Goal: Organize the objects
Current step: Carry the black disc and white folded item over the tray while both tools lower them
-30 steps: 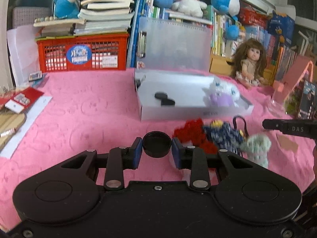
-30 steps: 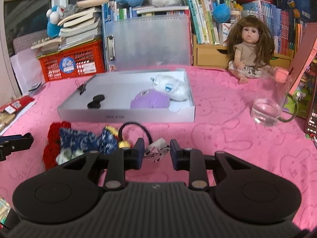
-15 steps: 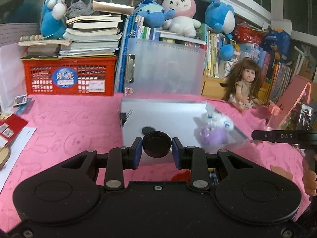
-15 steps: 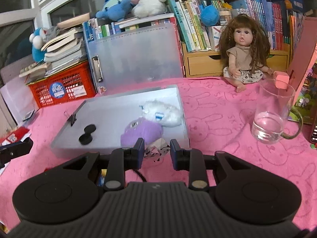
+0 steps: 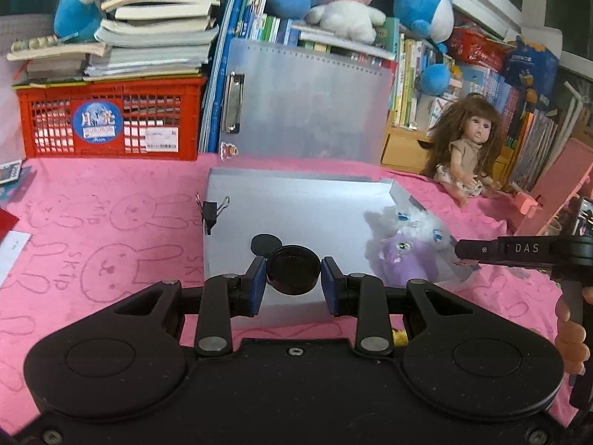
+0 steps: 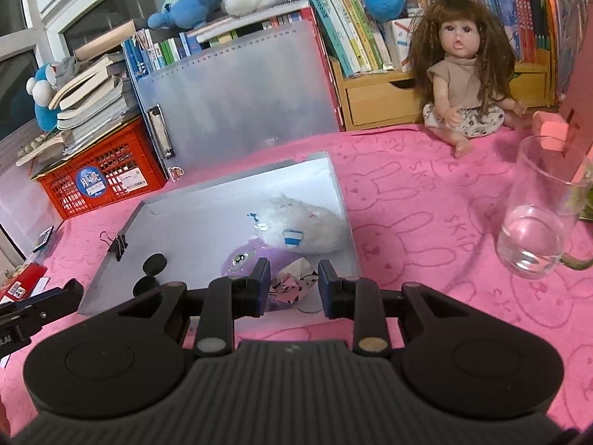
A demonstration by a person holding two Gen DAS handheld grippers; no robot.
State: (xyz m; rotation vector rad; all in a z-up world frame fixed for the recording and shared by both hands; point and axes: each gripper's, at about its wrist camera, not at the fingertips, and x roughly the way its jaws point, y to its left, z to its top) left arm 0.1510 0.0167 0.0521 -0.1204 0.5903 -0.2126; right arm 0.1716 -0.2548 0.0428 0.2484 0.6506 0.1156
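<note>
My left gripper (image 5: 293, 276) is shut on a round black cap (image 5: 293, 270) and holds it over the near part of the grey tray (image 5: 296, 200). A second black disc (image 5: 264, 244) lies on the tray floor just behind it. My right gripper (image 6: 291, 283) is shut on a small folded paper piece with pink and black print (image 6: 292, 282), held over the tray's near right corner (image 6: 333, 185). A white plush (image 6: 300, 228) and a purple plush (image 6: 248, 259) lie in the tray. A black binder clip (image 5: 211, 212) sits on the tray's left wall.
A glass mug with water (image 6: 537, 215) stands right of the tray. A doll (image 6: 467, 74) sits at the back right. A red crate (image 5: 107, 118) with books and a translucent folder (image 5: 307, 100) stand behind the tray. The pink cloth (image 5: 111, 230) covers the table.
Both grippers have lifted off the pile of small items on the cloth and moved forward over the tray, each still holding its object. The pile has dropped out of view.
</note>
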